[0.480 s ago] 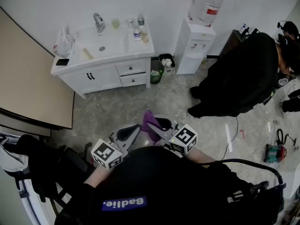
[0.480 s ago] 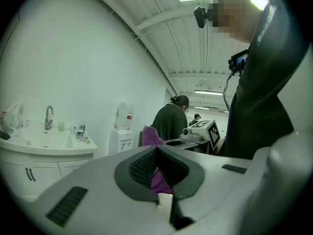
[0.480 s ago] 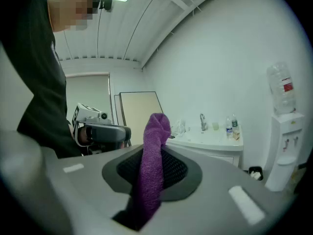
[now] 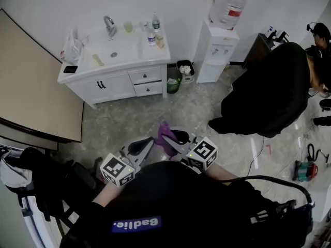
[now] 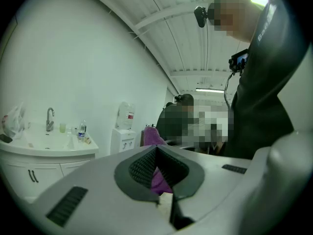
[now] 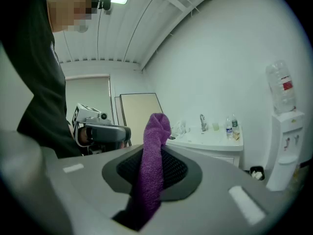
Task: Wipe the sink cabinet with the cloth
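Head view: carrying cloth (image 4: 165, 132) clamped in right hand-held gripper (image 4: 169, 139), left hand-held gripper (image 4: 146, 144) closed, empty; next needs reaching sink cabinet (image 4: 116, 84), upper left.

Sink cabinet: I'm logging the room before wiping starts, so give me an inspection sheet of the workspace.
Surface: sink cabinet, white, not yet reached.
Job's things: purple cloth, held far from the cabinet.
Clutter: bottles, cup, plastic bag, phone on the cabinet.
Grippers: right tongs shut on the cloth; left tongs shut, empty.
Cables: black cable on the floor.
Surroundings: water dispenser, bin, person in black.
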`<state>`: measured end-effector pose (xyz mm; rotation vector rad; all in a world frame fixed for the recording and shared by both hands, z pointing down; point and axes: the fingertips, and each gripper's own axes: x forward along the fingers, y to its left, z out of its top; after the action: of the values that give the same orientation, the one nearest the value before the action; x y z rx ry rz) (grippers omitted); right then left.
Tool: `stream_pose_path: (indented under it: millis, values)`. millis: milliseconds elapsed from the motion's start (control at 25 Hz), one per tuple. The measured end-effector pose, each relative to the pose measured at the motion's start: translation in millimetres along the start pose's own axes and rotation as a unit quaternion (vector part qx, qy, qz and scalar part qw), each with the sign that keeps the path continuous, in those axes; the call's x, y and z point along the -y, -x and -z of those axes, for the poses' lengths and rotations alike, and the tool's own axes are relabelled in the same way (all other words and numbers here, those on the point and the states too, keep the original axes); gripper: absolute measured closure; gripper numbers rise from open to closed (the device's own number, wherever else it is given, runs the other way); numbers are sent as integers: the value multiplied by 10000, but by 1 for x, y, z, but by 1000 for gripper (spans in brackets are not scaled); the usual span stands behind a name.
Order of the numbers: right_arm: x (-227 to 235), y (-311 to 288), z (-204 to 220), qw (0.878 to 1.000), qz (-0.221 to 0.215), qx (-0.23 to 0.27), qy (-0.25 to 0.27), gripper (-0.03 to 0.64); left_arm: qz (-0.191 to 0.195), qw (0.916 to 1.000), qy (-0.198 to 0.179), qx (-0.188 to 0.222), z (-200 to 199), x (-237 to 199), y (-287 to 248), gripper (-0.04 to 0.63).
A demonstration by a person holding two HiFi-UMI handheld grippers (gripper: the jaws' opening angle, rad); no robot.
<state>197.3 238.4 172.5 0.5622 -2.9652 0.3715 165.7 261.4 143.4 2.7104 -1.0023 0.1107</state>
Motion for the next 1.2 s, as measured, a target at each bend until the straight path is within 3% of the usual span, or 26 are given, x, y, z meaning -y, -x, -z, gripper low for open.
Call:
stream_pose_path:
  millis: [400, 760, 960, 1200]
  values:
    - [32, 17, -1, 9996, -264, 40, -124, 543, -260, 9995, -44, -146, -4, 2, -35, 606]
    - [72, 18, 12, 9989, -320, -221, -261, 543, -481, 9987, -2, -162, -9, -15, -59, 606]
    - [90, -6, 14, 9987, -298, -368, -169, 543, -506, 9987, 17, -70, -11, -48, -64, 606]
    - [112, -69, 9, 9984, -45, -564, -7, 543, -227, 9997, -68, 110, -9, -114, -53, 606]
